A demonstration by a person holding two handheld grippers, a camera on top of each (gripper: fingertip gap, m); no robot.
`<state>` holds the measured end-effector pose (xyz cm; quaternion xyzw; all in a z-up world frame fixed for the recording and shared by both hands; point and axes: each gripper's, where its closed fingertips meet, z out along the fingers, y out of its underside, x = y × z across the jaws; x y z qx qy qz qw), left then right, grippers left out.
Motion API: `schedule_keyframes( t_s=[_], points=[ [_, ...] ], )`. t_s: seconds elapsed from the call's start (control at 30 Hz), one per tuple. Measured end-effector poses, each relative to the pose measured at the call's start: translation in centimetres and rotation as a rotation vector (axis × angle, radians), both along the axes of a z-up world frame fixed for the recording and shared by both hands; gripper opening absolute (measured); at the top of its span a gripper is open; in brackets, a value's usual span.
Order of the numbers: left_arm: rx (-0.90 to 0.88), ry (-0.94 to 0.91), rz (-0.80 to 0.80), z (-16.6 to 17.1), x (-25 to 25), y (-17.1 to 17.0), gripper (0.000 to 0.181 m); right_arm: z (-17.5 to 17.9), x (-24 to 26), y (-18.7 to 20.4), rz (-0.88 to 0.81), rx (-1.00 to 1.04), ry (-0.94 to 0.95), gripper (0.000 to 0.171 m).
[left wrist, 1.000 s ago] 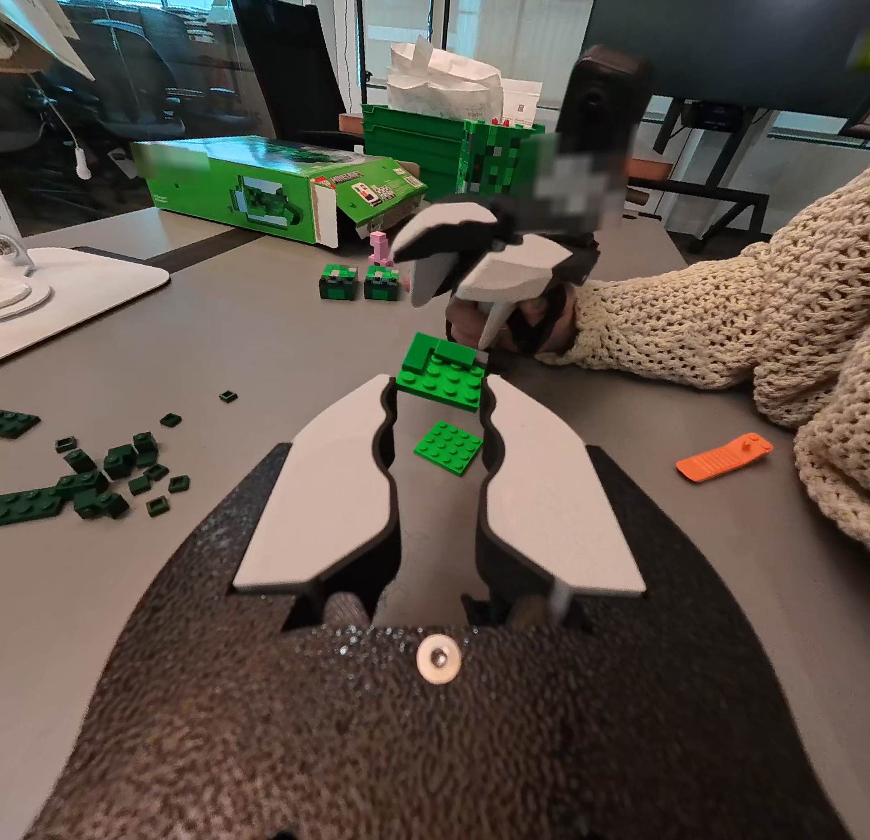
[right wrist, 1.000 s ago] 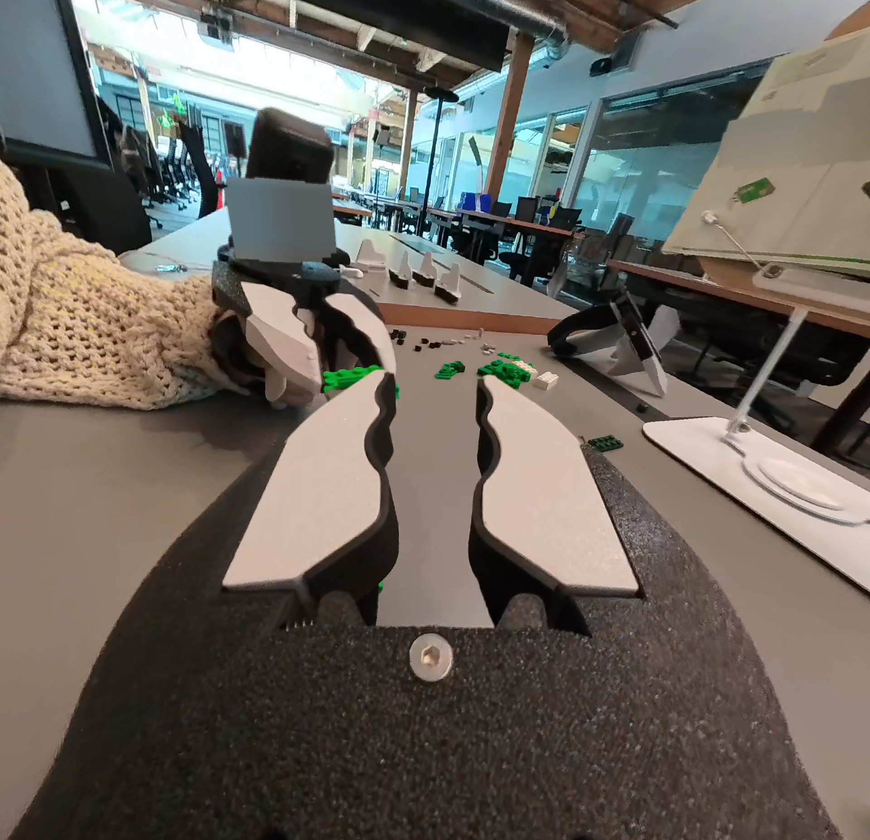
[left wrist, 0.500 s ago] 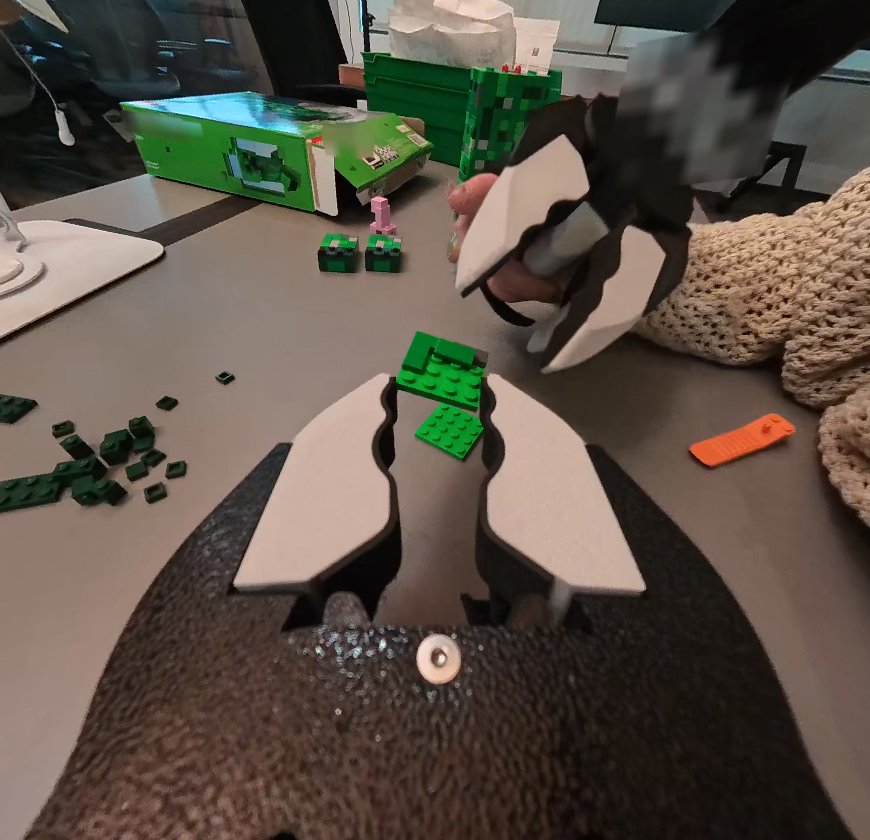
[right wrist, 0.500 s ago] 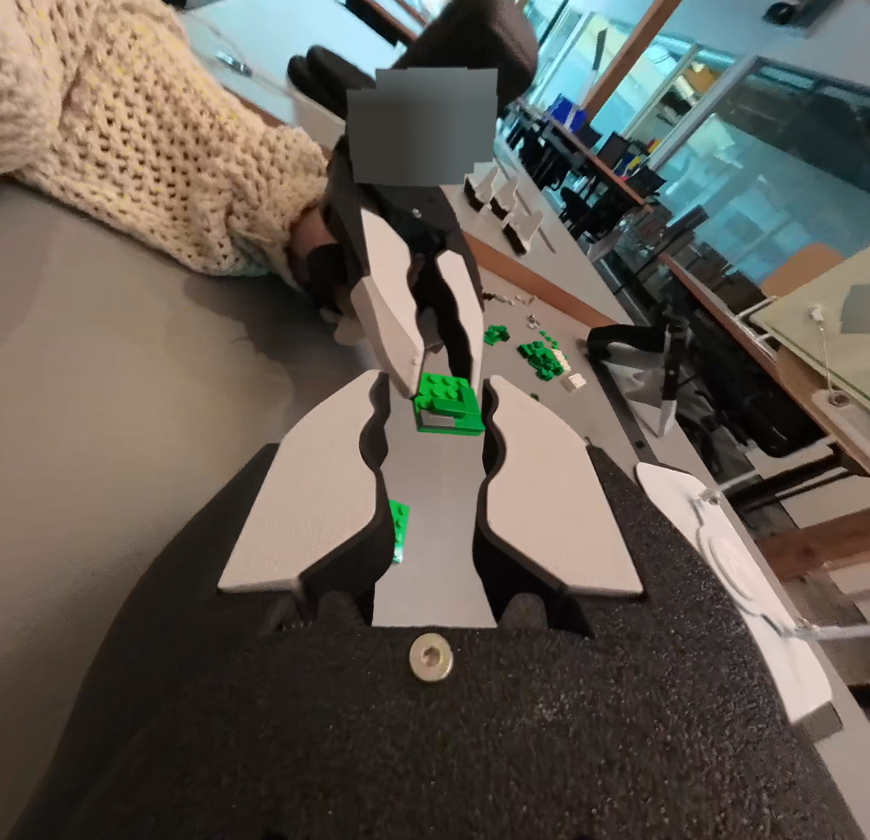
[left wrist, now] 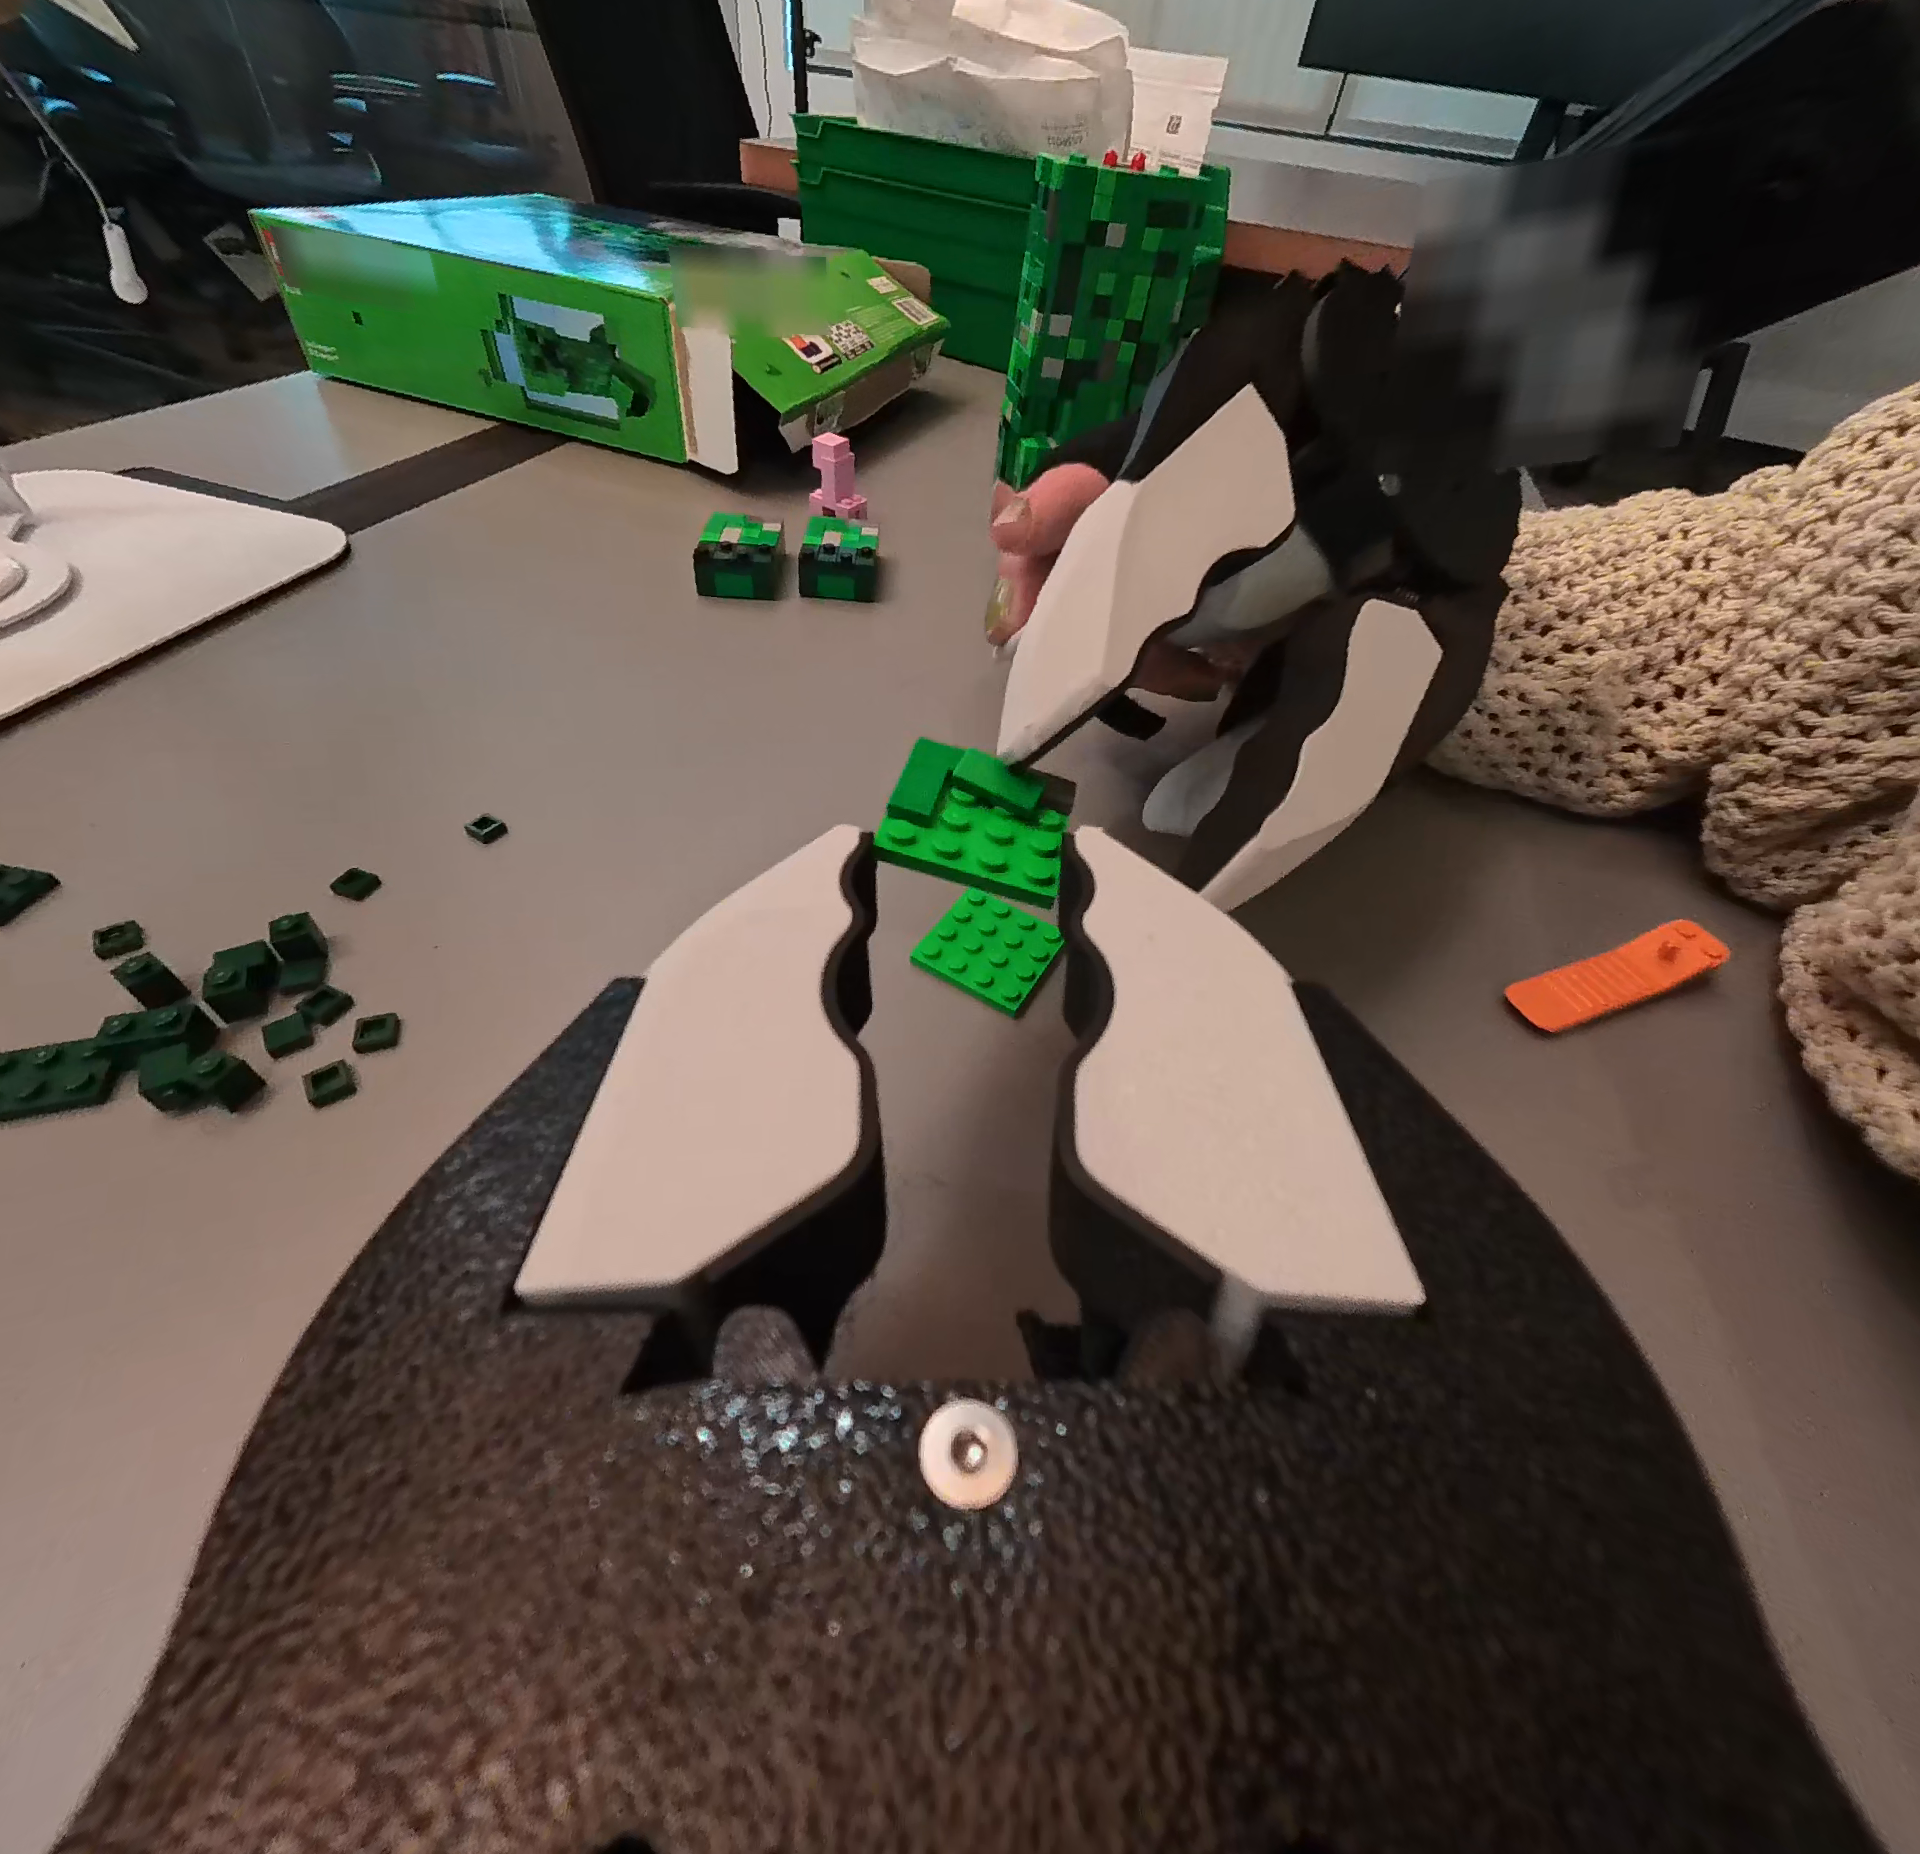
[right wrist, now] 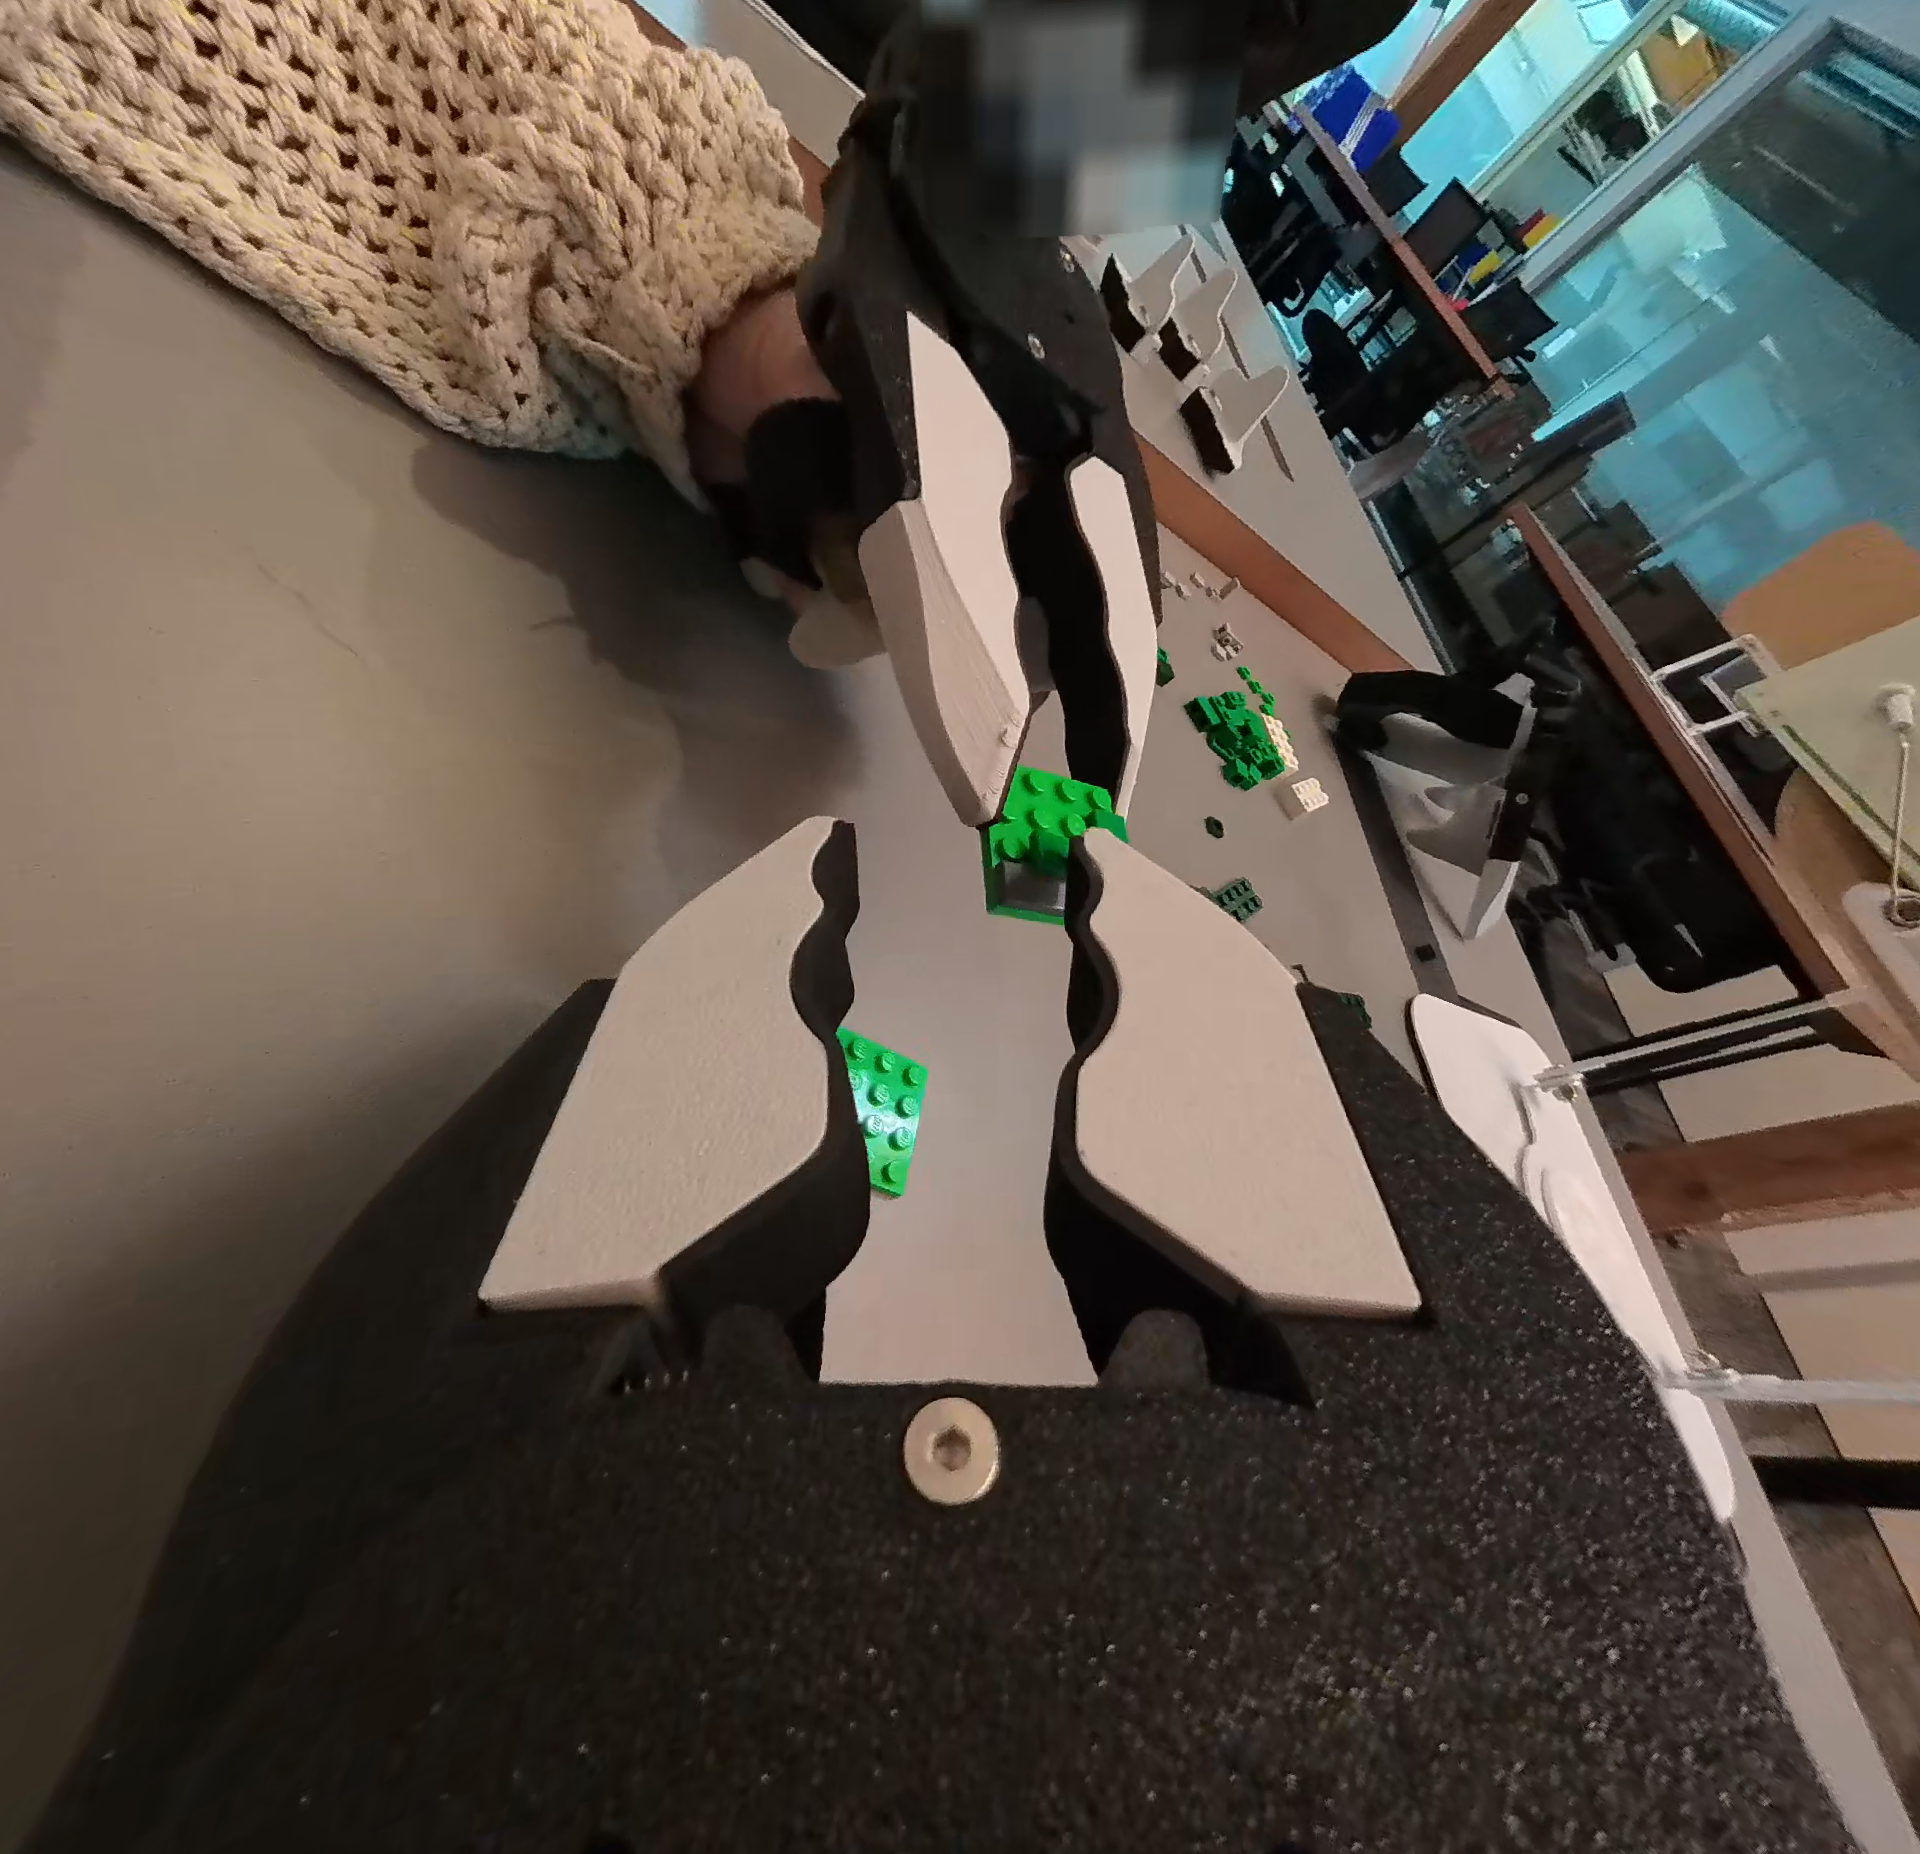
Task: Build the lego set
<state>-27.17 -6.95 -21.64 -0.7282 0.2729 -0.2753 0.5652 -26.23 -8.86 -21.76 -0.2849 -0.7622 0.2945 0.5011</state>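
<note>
My left tool, gripping the green plate assembly; my right tool, jaws apart, having swung in, is pressing its tile at frame centre.

An open-plan office. Ahead of the right tool, past the grey desk, long wooden-edged tables run beside glass-walled rooms with office chairs and dark monitors behind them. Ahead of the left tool, more glass partitions show black swivel chairs, and a large dark screen on a stand sits to the far right. A white stand base rests on the desk at far left.
</note>
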Motion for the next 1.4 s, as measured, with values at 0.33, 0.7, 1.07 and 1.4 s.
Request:
schedule_keyframes(
  t_s=[0.33, 0.7, 1.07, 1.4],
  points=[
    [0.001, 0.001, -0.007, 0.0, 0.1, -0.1, 0.034, 0.0, -0.1, 0.0, 0.000, -0.012, 0.010, 0.039],
    [-0.023, -0.019, 0.010, 0.0, -0.2, 0.1, 0.034, 0.0, -0.8, 1.8, -0.153, 0.488, 0.131, 0.046],
    [-0.027, -0.009, 0.003, -0.2, -0.1, 0.1, 0.034, 0.1, -1.4, 2.3, -0.213, 0.752, 0.193, 0.023],
    [-0.038, -0.019, 0.008, -0.2, -0.1, 0.1, 0.034, 0.3, -1.6, 2.3, -0.240, 0.876, 0.207, 0.010]
  ],
)
